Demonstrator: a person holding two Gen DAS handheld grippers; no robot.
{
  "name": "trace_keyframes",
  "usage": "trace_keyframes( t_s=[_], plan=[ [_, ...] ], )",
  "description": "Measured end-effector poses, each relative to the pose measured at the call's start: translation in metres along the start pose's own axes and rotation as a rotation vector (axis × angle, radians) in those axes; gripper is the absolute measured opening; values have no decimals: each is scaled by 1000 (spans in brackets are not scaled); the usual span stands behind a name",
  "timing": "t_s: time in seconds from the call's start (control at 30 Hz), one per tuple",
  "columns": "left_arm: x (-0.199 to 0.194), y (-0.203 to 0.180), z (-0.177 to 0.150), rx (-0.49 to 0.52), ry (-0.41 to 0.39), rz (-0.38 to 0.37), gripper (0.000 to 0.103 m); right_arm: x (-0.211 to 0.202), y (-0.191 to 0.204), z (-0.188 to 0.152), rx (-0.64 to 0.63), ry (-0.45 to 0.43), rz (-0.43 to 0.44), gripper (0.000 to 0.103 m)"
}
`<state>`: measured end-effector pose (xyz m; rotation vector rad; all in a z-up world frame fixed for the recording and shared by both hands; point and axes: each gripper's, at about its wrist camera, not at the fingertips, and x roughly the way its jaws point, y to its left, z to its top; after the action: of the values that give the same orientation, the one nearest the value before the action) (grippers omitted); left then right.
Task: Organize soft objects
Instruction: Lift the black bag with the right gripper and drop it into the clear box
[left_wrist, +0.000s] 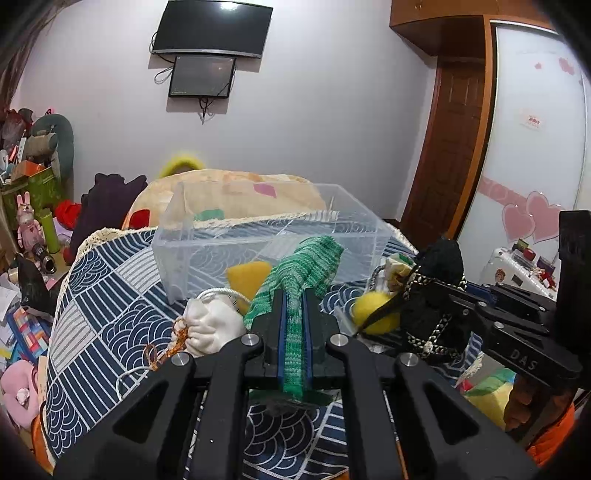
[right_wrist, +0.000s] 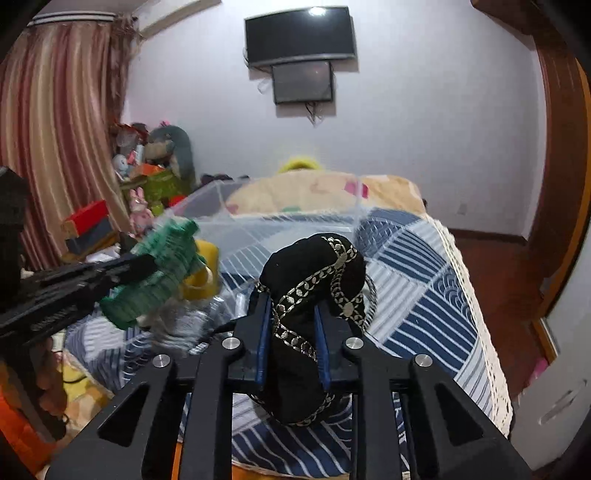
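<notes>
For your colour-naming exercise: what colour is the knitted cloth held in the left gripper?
Green knitted cloth, striped light and dark; clearest in the left wrist view.

Clear plastic bin (left_wrist: 258, 236) open on top. In front of it: white drawstring pouch (left_wrist: 212, 325), yellow sponge (left_wrist: 247, 275), yellow felt ball (left_wrist: 375, 308). Patterned blue quilt (right_wrist: 424, 295) bare to right.

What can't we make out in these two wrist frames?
- Left wrist: the green knit piece has its lower end hidden between the left gripper fingers.
- Left wrist: the yellow sponge in the clear bin is part-covered by the knit.
- Right wrist: the knit is motion-blurred.
- Right wrist: the black pouch base is hidden by the right gripper.
</notes>
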<state>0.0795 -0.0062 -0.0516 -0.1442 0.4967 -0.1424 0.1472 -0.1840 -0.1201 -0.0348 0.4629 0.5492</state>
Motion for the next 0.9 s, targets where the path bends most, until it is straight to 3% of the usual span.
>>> trace_keyframes(
  t_s=[0.23, 0.43, 0.67, 0.9],
  plan=[
    [-9, -9, 18, 32, -39, -22, 7, 0, 21, 8, -66, -58, 130, 18],
    [20, -13, 21, 54, 29, -101, 7, 18, 35, 1, -141, -37, 191, 18],
    [70, -13, 7, 44, 176, -153, 7, 21, 24, -3, -132, -1, 144, 21],
    [78, -17, -7, 55, 209, -138, 7, 5, 0, 4, -57, -47, 101, 24]
  ],
)
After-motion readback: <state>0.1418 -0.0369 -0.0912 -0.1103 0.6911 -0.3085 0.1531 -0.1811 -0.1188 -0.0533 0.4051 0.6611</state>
